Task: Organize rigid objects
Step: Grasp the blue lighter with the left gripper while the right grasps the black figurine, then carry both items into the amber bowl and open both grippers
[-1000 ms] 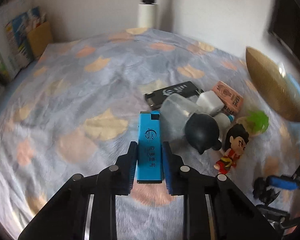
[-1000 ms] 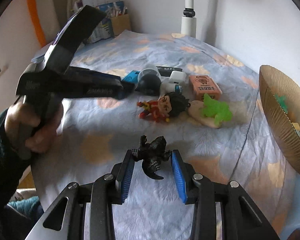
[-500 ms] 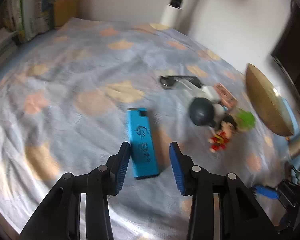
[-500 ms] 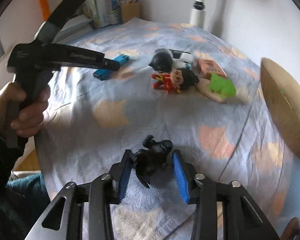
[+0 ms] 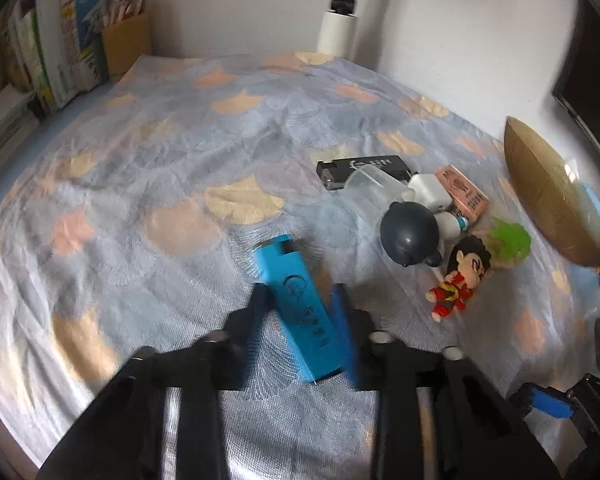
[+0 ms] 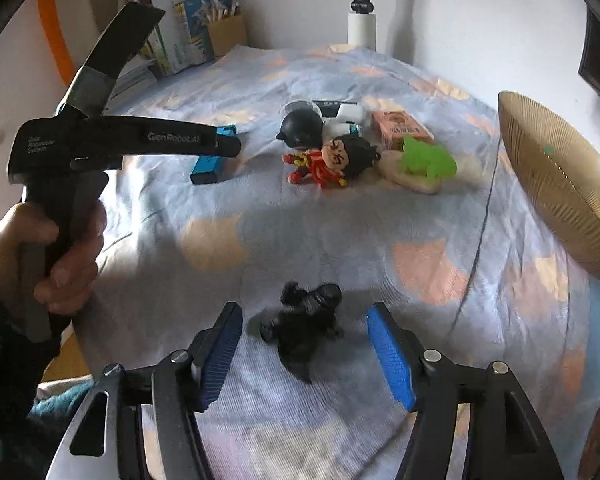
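- Lying flat on the patterned bedspread [image 5: 148, 168], the blue lighter [image 5: 302, 306] sat low in the middle of the left wrist view, tilted so its far end leaned toward the upper left.
- The left gripper [image 5: 300, 322] had its jaws set narrowly around the lighter's near half; the frame was blurred there, so I could not tell whether the pads were pressing it or only flanking it.
- In the right wrist view the black monster figure [image 6: 304, 328] lay on the cloth at lower centre, between the blue pads of the right gripper [image 6: 304, 354], which stood wide apart and clear of it on both sides.
- Right of centre in the left view sat a cluster: a black lighter [image 5: 362, 168], a clear cup [image 5: 374, 192], a dark round-headed figure [image 5: 410, 234], a white block [image 5: 430, 192], a pink box [image 5: 464, 196], a red-suited doll [image 5: 462, 276] and a green toy [image 5: 510, 238].
- A gold ribbed bowl [image 5: 548, 196] stood at the right edge.
- Books and papers [image 5: 72, 52] were stacked at the upper left, by the wall.
- A white pole [image 5: 340, 12] rose at top centre.
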A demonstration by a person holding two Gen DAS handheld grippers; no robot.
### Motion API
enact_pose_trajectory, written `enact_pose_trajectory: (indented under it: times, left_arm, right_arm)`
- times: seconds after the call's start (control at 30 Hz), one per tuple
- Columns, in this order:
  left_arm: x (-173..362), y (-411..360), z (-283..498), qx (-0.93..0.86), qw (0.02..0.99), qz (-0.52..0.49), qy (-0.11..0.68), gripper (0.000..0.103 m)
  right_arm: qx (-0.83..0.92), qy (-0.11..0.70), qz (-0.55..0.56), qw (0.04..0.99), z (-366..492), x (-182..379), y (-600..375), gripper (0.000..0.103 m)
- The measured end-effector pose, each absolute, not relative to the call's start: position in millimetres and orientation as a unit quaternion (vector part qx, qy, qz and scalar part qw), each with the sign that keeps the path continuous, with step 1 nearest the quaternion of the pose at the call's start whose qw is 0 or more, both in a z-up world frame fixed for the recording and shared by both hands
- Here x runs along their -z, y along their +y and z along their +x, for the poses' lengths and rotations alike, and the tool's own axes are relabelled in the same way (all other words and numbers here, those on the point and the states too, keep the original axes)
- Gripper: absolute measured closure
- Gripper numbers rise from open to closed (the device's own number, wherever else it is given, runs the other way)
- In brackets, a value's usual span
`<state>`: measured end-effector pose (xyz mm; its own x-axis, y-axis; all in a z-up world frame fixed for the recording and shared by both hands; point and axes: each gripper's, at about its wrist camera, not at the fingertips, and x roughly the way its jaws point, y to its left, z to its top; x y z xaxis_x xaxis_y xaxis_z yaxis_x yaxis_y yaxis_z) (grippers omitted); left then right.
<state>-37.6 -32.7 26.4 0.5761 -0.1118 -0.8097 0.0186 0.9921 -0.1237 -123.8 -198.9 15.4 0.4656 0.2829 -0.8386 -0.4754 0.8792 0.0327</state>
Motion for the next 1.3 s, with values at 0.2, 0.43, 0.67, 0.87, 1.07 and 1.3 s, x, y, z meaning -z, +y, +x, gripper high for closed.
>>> enact_pose_trajectory:
  times: [0.2,0.43,0.67,0.87,1.07,1.3]
  left_arm:
    - [-42.7,-25.3,-54.9,0.069,0.900,-0.079,0.422,0.082]
    - [-81.9,-28.9,-69.1,0.085,0.921,-0.078,0.372,0.090]
    - [-42.4,-16.9,-63.6,0.101,0.878,-0.103,0.456,0.048]
    - [-27.7,-39.8,-55.2,0.067,0.878,-0.017,0.474,0.057]
    - [-41.5,-52.0,-55.4,0.075,0.888,-0.013,0.454,0.082]
    - [-115.8,-77.8,-52.7,0.116,0.923,-0.053,0.363,0.082]
  right_arm:
    - [-0.229,0.443,-0.132,0.857,-138.8,-20.8,-188.5,0.066]
    - [-0.203,0.389,-0.127,0.890,-145.3,-70.6,-221.0,0.066]
    - [-0.172,0.398,-0.087,0.897,-141.4,-74.9,-264.0,0.066]
    - [-0.181,0.425,-0.060,0.885,-142.4,-51.8,-269.4,0.066]
    - [-0.177,0.420,-0.062,0.888,-144.1,-52.1,-271.7,0.066]
    - [-0.141,0.368,-0.089,0.915,-136.5,-100.2,-303.7,0.066]
